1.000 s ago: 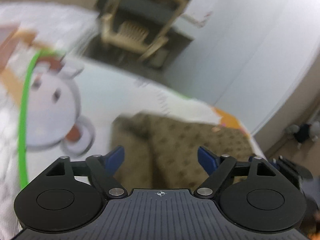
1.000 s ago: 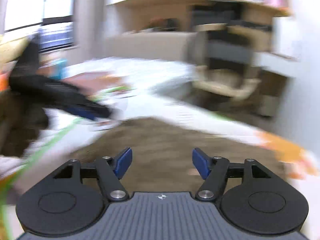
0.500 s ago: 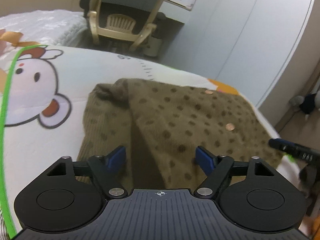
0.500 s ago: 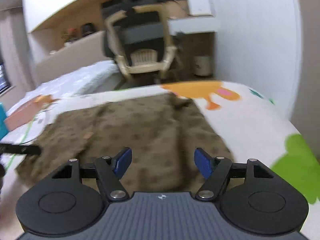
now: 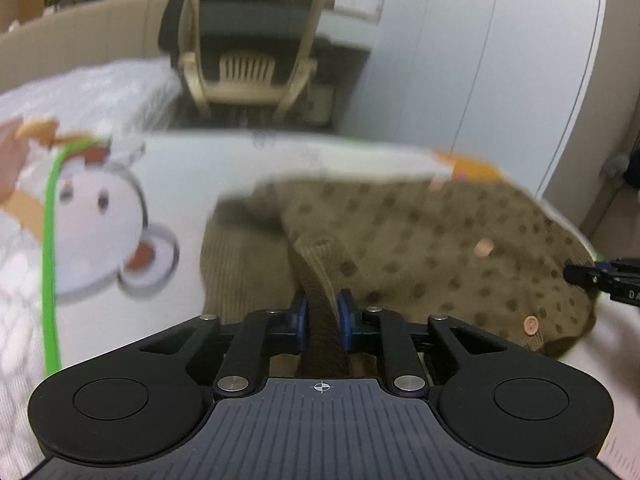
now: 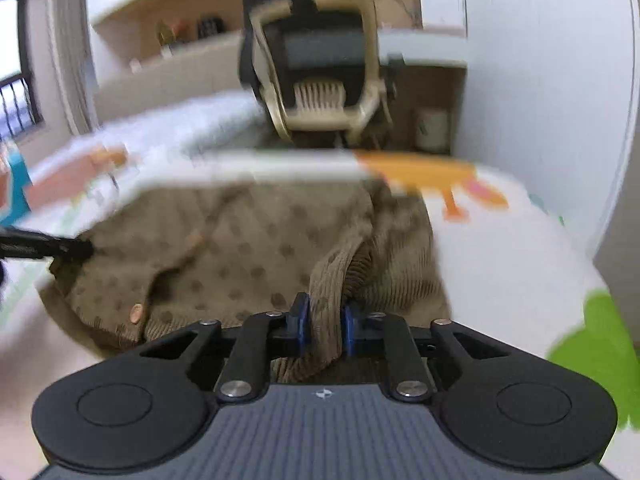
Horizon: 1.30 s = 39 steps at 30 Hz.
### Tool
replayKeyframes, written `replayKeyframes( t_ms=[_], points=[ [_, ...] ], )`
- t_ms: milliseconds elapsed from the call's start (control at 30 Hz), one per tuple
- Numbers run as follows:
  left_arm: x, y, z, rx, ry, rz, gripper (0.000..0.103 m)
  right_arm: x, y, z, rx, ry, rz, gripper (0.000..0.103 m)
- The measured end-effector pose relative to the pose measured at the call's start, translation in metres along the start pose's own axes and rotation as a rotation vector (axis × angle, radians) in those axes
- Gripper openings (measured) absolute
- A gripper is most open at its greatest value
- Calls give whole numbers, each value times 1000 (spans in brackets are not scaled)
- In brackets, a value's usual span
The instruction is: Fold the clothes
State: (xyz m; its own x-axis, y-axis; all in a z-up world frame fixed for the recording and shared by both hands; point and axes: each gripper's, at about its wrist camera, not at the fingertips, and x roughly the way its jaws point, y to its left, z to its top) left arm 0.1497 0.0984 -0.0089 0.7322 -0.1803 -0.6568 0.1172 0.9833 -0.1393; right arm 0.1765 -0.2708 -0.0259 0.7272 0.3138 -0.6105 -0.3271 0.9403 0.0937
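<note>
Two grippers work on one garment. At lower centre of the left wrist view, the left gripper (image 5: 323, 322) has its blue pads drawn narrow on a raised ribbed fold of an olive-brown knitted cardigan with darker dots (image 5: 420, 236). At lower centre of the right wrist view, the right gripper (image 6: 325, 326) pinches another ribbed edge of the same cardigan (image 6: 248, 248) in the same narrow way.

One white play mat printed with cartoon animals (image 5: 184, 184) carries the cardigan, which lies spread across the middle of both frames. In the left wrist view, a round-eared cartoon face and one green line sit at the left. Ribbed knit fills the centre, and dotted knit runs to the right. Three small copper-coloured buttons (image 5: 531, 325) show along its right side, two of them blurred. At the right edge, the dark tip of the right gripper meets the cardigan's corner.

In the right wrist view, the left gripper's dark tip enters at the left edge against the cloth. One button shows clearly at lower left. An orange print and a green patch mark the mat on the right.

One beige-framed office chair (image 6: 316, 80) stands at upper centre of each frame, blurred by motion. Shelf contents at upper left are too smeared to make out.
</note>
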Motion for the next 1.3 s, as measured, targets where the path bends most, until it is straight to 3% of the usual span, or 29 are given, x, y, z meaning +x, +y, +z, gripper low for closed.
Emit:
replayKeyframes(
  t_ms=[67, 133, 167, 233, 300, 333, 467, 600, 800, 900, 933, 1000, 1067, 1167, 1233, 1300],
  points=[
    [-7, 6, -5, -14, 0, 3, 41, -3, -3, -3, 3, 1, 5, 25],
    [-21, 14, 0, -42, -32, -5, 44, -15, -2, 2, -18, -32, 5, 31],
    [-27, 15, 5, -54, -54, -22, 53, -21, -1, 7, -27, -55, 4, 34],
    [-33, 14, 16, -73, -96, -69, 66, -22, 3, 18, -30, -101, 16, 55],
    [-26, 5, 26, -76, -124, -128, 79, -18, 9, 29, -31, -141, 34, 67],
    [-18, -2, 29, -73, -131, -155, 85, -10, 14, 32, -28, -139, 52, 67],
    [22, -24, 22, -54, -94, -211, 94, 38, 36, 29, 1, -39, 127, 71],
    [37, -30, 8, 0, -98, -188, 97, 55, 46, 23, 13, 0, 181, 103],
    [43, -18, 8, -48, -104, -245, 103, 60, 48, 28, 80, 41, 184, 103],
    [40, -16, 4, -63, -108, -253, 103, 58, 54, 38, -12, 92, 187, 103],
    [40, -15, 4, -65, -109, -253, 103, 51, 49, 44, -41, 66, 194, 103],
    [39, -14, 4, -68, -109, -251, 103, 28, 31, 57, -93, -77, 91, 103],
    [40, -14, 4, -71, -110, -252, 103, 17, 16, 67, -189, -185, -100, 103],
    [40, -14, 2, -75, -113, -254, 103, 40, -6, 69, -388, -183, -338, 103],
    [39, -13, 2, -78, -113, -256, 103, 68, -14, 65, -471, -94, -340, 103],
    [39, -12, 2, -79, -113, -256, 103, 86, -15, 65, -477, -36, -244, 102]
  ],
)
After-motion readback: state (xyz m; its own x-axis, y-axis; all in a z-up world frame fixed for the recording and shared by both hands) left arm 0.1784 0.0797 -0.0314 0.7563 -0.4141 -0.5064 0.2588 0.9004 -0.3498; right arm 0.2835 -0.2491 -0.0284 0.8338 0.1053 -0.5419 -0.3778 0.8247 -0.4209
